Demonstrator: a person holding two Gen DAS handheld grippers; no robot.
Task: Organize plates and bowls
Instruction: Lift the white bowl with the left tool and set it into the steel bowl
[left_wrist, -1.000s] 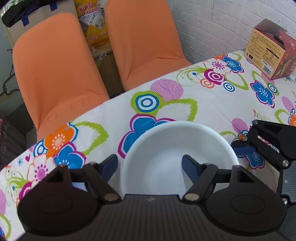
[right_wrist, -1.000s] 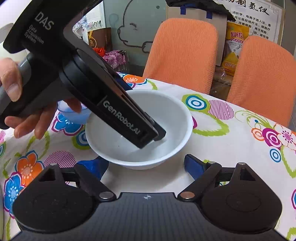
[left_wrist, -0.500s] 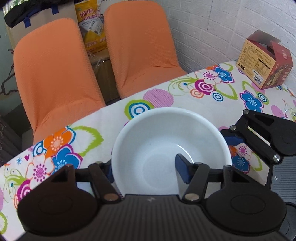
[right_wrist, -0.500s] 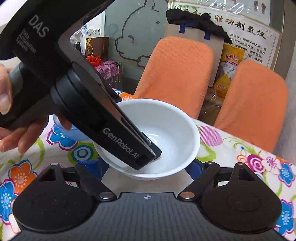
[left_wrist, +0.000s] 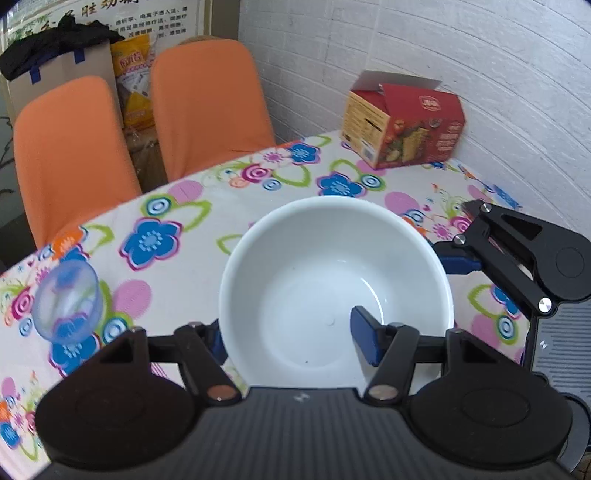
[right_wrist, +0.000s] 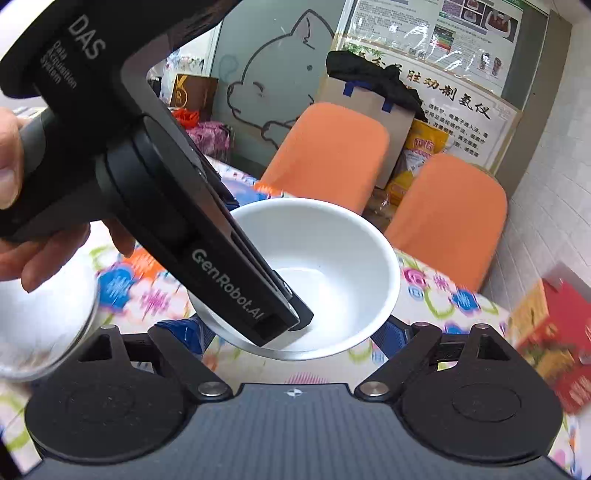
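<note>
A white bowl hangs tilted above the flowered table, and its inside has nothing in it. My left gripper is shut on the bowl's near rim, one blue finger inside and the other outside. In the right wrist view the left gripper reaches down into the bowl, held by a hand. My right gripper stands open just under and before the bowl, a blue finger at each side. Its finger shows beside the bowl's right rim.
A small clear blue bowl sits on the table at the left, blurred in the right wrist view. A red carton stands at the far right by the white brick wall. Two orange chairs line the far table edge.
The left gripper closed on the bowl's rim and lifted the bowl off the table. Both views rose and swung right; the small clear bowl came into sight.
</note>
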